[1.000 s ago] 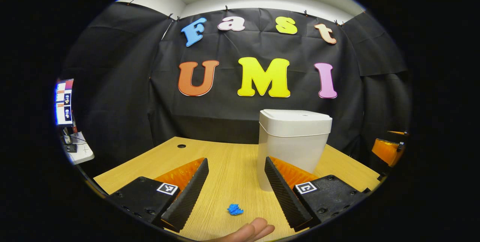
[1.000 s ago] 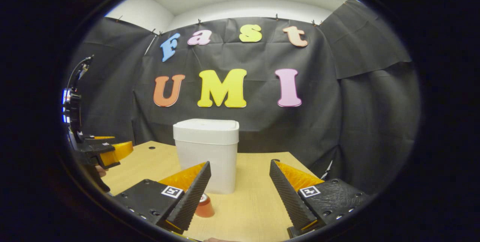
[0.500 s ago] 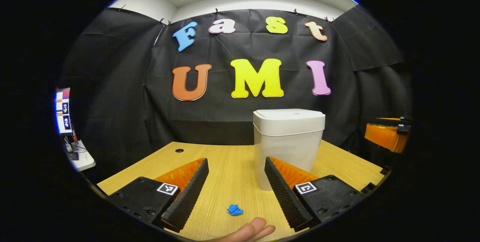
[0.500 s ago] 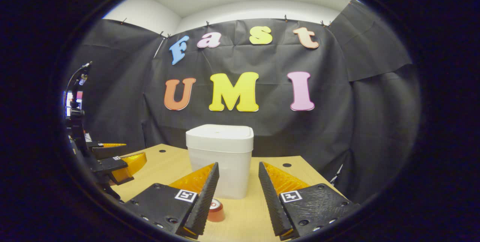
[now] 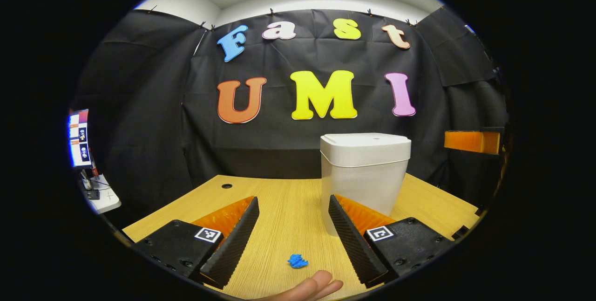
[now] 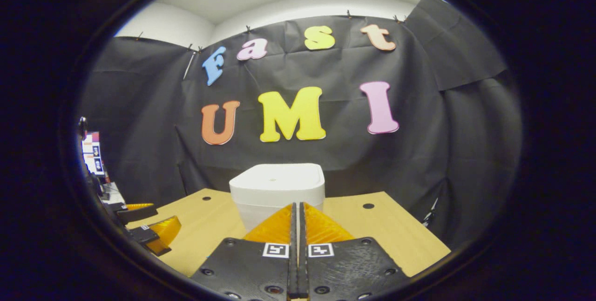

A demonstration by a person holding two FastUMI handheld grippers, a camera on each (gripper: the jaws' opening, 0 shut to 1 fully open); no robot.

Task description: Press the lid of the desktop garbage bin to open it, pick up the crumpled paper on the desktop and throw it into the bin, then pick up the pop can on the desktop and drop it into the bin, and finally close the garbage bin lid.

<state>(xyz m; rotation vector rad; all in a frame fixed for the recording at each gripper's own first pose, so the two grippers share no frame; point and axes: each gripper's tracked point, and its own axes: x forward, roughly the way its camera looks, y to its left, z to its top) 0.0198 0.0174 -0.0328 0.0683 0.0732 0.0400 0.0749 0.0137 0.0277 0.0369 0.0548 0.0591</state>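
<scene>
A white desktop bin with its lid closed stands on the wooden desk, right of centre in the left gripper view. A small blue crumpled paper lies on the desk between and below my left gripper's open fingers, which hold nothing. A person's fingertips show at the bottom edge. In the right gripper view my right gripper is shut with nothing between its fingers. It points at the bin just behind, slightly above the closed lid.
The right gripper hovers at the far right of the left gripper view, and the left gripper sits low at the left of the right gripper view. A monitor and a white side table stand off to the left. The desk has cable holes.
My right gripper has gone from open to shut, risen and come closer to the bin lid; its fingers now cover the red can. The left gripper has stayed open and nearly still.
</scene>
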